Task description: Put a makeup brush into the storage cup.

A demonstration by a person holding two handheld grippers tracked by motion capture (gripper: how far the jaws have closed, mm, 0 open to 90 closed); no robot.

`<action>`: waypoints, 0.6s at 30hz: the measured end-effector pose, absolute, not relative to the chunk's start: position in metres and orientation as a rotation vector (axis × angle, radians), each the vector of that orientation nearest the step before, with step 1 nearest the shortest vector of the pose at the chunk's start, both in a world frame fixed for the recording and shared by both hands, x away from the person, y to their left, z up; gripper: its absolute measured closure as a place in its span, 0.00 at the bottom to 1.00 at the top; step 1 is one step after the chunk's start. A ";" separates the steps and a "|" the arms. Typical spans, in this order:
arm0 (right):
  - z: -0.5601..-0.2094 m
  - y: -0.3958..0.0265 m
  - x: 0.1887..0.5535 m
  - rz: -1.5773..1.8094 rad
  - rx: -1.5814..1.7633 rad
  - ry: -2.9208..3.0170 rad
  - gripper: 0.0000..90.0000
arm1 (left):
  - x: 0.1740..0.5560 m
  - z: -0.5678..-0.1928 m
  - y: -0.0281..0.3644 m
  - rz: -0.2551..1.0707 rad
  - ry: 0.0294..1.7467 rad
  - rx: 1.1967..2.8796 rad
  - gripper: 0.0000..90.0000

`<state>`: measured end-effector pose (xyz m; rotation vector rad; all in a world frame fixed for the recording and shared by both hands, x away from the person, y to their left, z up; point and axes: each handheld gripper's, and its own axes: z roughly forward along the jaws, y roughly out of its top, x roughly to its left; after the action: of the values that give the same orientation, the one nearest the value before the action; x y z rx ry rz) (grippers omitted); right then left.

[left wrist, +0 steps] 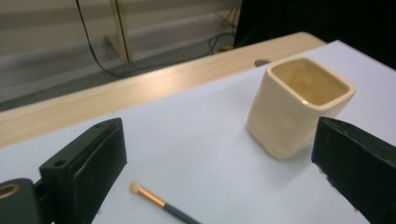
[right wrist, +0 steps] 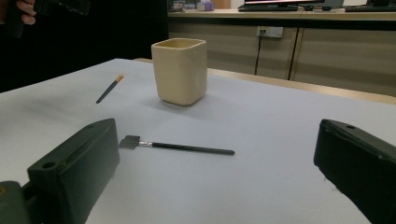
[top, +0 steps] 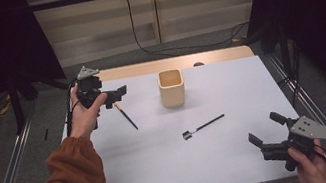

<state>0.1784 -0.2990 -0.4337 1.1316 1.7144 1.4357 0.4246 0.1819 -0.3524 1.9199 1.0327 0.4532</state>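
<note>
A cream square cup [top: 171, 88] stands upright on the white table sheet, back of centre. A black flat-headed brush [top: 203, 127] lies in front of it, and a thin brush with an orange ferrule [top: 126, 116] lies to its left. My left gripper [top: 118, 93] hovers open above that thin brush; the left gripper view shows its jaws [left wrist: 217, 135] wide apart, the cup [left wrist: 299, 107] and the thin brush [left wrist: 161, 205] between them. My right gripper [top: 265, 128] is open near the front right corner. Ahead of its jaws [right wrist: 215, 140] lie the flat brush [right wrist: 187, 148], the cup [right wrist: 180, 71] and the thin brush [right wrist: 109, 88].
A bare wooden strip [top: 176, 62] runs along the table's far edge. Metal rails [top: 6, 165] flank the table on both sides, and cables [top: 183, 47] trail on the floor behind it. Dark curtains hang at left and right.
</note>
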 end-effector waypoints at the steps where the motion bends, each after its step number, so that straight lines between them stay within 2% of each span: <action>1: -0.434 -0.299 0.178 1.435 1.131 1.714 0.00 | 0.425 -0.352 0.181 0.431 1.042 1.934 0.04; 18: -0.435 -0.299 0.179 1.441 1.131 1.732 0.00 | 0.433 -0.365 0.173 0.305 1.215 2.233 0.05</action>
<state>0.1788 -0.2988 -0.4346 1.1314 1.7324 1.4415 0.4333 0.1733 -0.3648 2.2325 1.2146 0.3053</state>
